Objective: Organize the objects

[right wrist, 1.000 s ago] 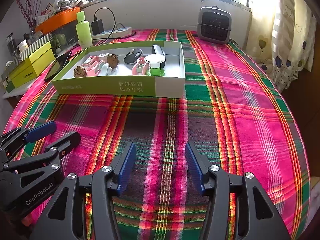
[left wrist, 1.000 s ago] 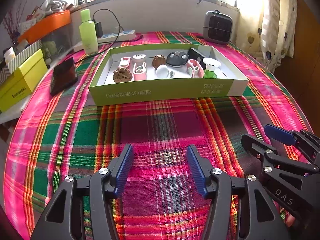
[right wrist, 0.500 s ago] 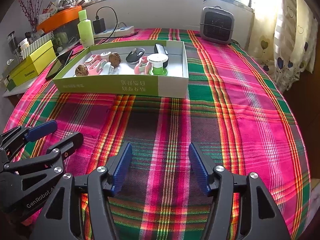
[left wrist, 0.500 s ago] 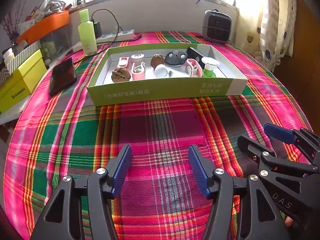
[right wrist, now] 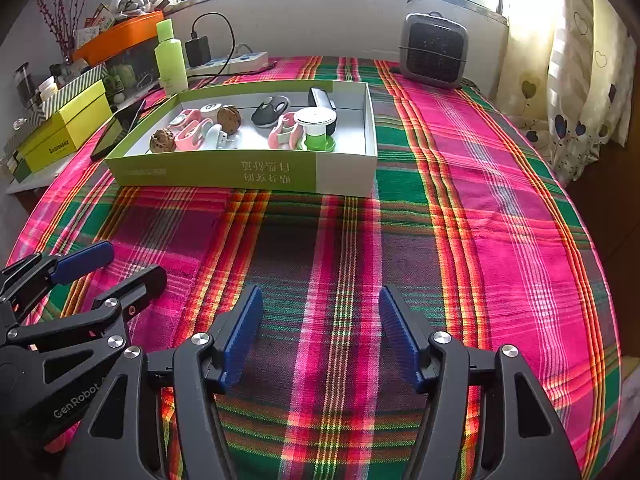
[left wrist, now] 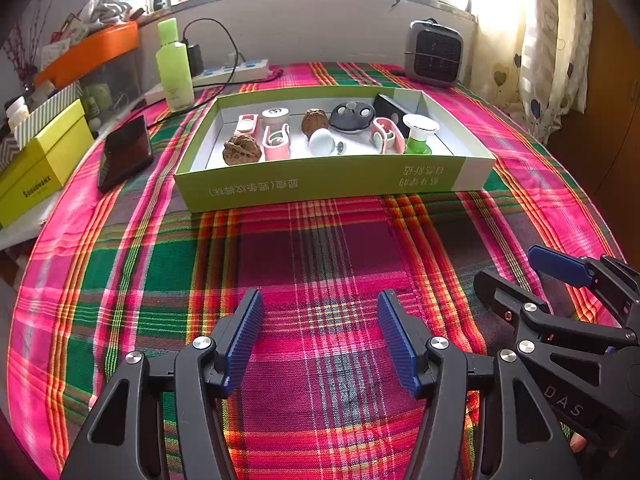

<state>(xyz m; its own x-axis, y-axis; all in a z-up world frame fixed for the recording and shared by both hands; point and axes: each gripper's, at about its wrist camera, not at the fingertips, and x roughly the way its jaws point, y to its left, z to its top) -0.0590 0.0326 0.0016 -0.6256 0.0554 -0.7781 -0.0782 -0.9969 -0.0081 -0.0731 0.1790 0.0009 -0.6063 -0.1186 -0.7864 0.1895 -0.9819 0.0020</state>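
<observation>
A shallow green and white box stands on the plaid tablecloth. It holds several small objects: two walnuts, pink holders, a white bulb-shaped piece, a dark round lid and a white and green cup. My left gripper is open and empty over bare cloth well short of the box. My right gripper is open and empty too. It also shows at the right of the left wrist view.
A black phone, a yellow box, a green bottle and a power strip lie to the left and back. A small grey heater stands at the back right. The table edge curves on both sides.
Both grippers have drawn back slightly toward me, staying open and empty. The box and its contents have not moved.
</observation>
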